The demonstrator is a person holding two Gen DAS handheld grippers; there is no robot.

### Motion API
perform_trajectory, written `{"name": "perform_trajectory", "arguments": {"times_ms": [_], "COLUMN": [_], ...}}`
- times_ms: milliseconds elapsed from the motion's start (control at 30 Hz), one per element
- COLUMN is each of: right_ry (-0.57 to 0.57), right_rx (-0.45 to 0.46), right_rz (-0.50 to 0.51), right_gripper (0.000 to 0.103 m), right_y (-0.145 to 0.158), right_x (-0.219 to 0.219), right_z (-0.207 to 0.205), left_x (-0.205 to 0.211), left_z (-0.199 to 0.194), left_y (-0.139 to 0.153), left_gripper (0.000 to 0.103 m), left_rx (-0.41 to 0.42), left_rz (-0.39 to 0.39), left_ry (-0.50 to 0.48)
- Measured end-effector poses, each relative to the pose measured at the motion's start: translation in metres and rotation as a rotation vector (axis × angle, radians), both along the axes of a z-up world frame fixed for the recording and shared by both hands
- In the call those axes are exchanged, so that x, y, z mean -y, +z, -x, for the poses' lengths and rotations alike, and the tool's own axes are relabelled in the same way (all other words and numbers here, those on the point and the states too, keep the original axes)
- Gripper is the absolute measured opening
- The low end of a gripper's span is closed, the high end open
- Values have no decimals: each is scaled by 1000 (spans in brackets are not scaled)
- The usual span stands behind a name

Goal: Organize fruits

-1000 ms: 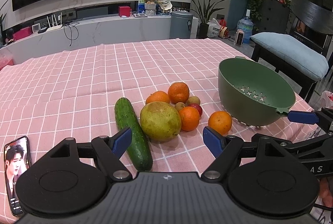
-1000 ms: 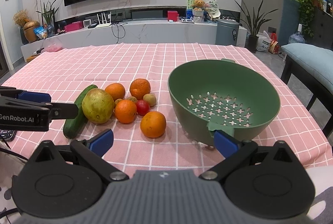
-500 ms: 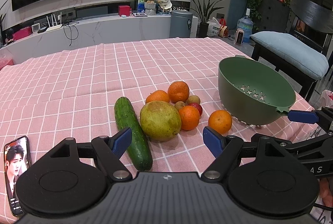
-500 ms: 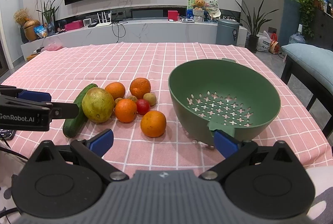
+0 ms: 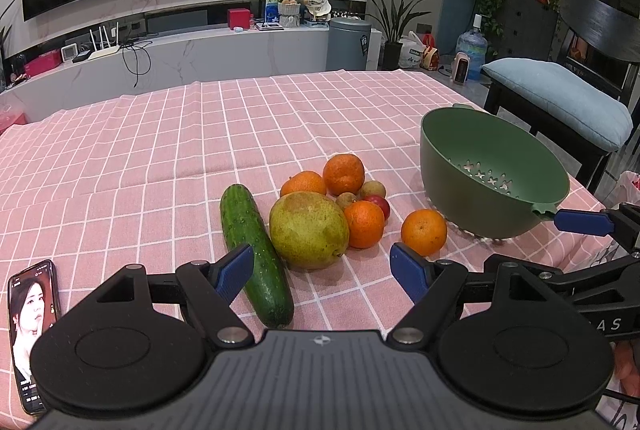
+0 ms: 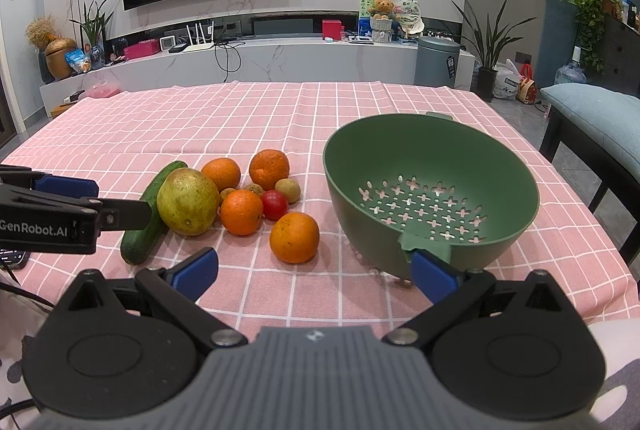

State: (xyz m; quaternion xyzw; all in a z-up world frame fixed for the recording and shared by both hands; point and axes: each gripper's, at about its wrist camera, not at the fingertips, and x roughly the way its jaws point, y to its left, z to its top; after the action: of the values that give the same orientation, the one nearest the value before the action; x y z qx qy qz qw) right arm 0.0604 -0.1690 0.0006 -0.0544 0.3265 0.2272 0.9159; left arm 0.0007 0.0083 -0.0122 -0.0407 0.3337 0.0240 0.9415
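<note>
Lone round orange point(image 6: 294, 237) sits at 12 o'clock, probably nearest the right tongs point(image 6: 314, 268), perforated green plastic colander bowl point(image 6: 432, 158) at 1 o'clock; both tongs spread, empty.

Fruit point(image 5: 308, 229), colander point(image 6: 432, 190) on table point(image 5: 160, 150)

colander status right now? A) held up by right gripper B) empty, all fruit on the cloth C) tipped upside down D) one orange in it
B: the green colander shows only its bare perforated bottom, while the oranges, pear and cucumber lie beside it on the tablecloth.
</note>
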Motion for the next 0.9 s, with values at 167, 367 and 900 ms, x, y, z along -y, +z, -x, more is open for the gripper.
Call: {"name": "perform_trajectory", "arguments": {"times_ms": [167,367,900], "right_ry": [0,-3,14], "right_rx": [0,0,-41], "right_rz": [0,-1,-13], "right_gripper": [99,99,92], "right_y": [0,0,-1], "right_x": [0,0,-11], "right_z": [0,0,-9], "left_x": [0,0,-13], "left_z": [0,0,-6], "left_y": [0,0,-6], "left_gripper": [91,91,75], "left_rx": [0,0,-67], "left_rz": [0,-1,58], "left_ry": [0,0,30]}}
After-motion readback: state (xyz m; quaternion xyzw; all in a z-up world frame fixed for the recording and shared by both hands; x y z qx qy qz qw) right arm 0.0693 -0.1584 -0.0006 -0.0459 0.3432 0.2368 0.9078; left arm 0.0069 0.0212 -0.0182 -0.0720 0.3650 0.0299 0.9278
